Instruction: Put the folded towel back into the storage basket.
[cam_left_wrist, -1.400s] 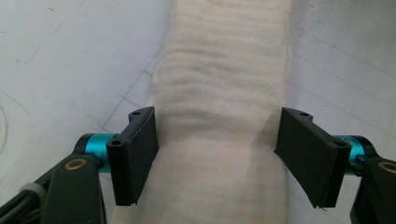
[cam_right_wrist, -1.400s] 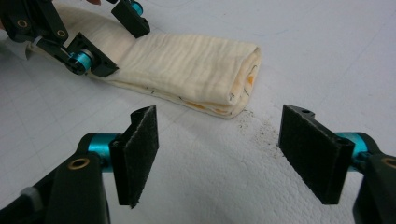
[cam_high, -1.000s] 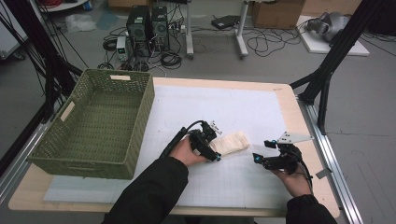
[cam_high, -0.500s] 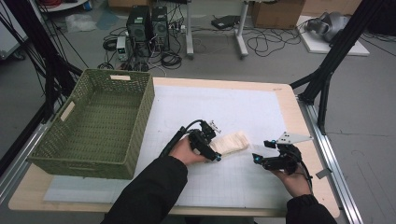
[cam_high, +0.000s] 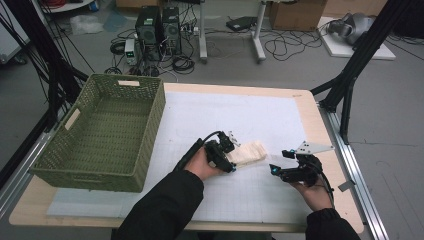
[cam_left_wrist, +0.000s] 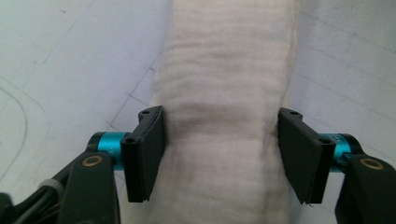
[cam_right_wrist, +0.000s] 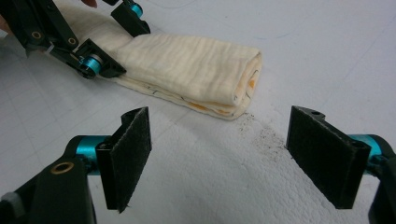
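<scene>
The folded cream cloth (cam_left_wrist: 229, 107) lies on the desk (cam_high: 260, 110), its long axis running away between the left gripper's (cam_left_wrist: 222, 156) fingers, which have just been closing and now touch its sides. The right gripper (cam_right_wrist: 229, 156), fingers spread and empty, is held just beside its far end.

Cream cloth (cam_right_wrist: 187, 70) with orange marks, green basket (cam_high: 107, 132).

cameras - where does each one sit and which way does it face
High view: above the person's side, looking forward and down on the table; both sleeves, left gripper, right gripper.
Left gripper view: on that gripper, looking along its jaws, which have just been closing around the folded cloth.
Right gripper view: looking past open jaws.
All three share the cloth.
</scene>
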